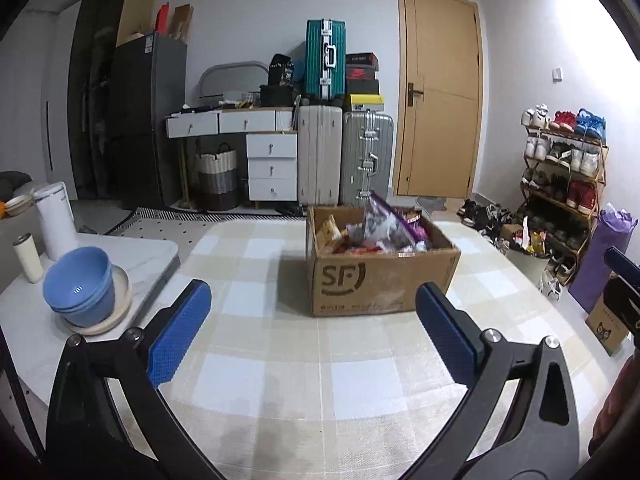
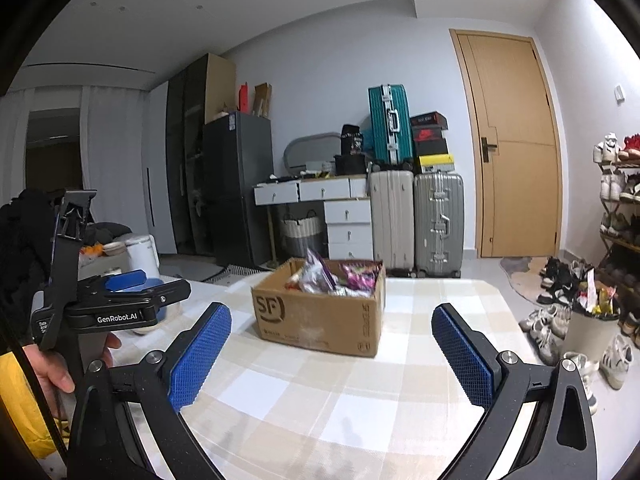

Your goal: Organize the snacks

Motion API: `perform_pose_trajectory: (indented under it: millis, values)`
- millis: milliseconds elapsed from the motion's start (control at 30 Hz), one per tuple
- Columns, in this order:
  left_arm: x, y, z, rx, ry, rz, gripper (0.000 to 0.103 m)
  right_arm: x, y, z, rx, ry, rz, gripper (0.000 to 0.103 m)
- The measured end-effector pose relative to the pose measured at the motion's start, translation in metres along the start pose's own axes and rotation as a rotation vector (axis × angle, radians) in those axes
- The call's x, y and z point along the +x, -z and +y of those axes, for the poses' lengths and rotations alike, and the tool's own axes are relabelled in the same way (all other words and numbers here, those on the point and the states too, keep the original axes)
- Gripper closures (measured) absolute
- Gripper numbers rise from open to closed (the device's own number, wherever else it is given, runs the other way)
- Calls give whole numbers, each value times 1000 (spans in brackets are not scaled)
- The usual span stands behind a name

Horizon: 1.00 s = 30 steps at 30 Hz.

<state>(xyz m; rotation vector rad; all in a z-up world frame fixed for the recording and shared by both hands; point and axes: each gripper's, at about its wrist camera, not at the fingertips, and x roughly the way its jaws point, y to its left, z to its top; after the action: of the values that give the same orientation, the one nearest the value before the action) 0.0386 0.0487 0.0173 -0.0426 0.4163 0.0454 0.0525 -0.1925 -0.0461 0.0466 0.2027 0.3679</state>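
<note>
Soft, even indoor light, faint shadows, strong fisheye bending with dark corners, slight blur throughout.

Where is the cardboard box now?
The cardboard box sits centrally on the checked tablecloth, ahead of both open grippers, right of the blue bowls.

Snacks (image 1: 380,232) in box (image 1: 380,280) on table (image 1: 280,360)

Each hand-held gripper (image 1: 313,300) has black arms, silver screws and blue textured pads (image 2: 201,354).
</note>
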Motion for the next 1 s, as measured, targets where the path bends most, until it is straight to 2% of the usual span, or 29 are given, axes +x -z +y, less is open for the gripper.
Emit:
perform_pose_trajectory:
  millis: [300, 533, 800, 1000]
  values:
    - [61, 41, -8, 12, -37, 35, 1, 49, 33, -13, 22, 24, 71, 1]
    - [100, 61, -8, 13, -52, 94, 1, 62, 43, -18, 24, 34, 73, 1]
    - [110, 66, -4, -11, -41, 116, 1, 62, 45, -9, -21, 43, 66, 1]
    - [107, 66, -4, -8, -42, 103, 1, 59, 49, 0, -60, 46, 64, 1]
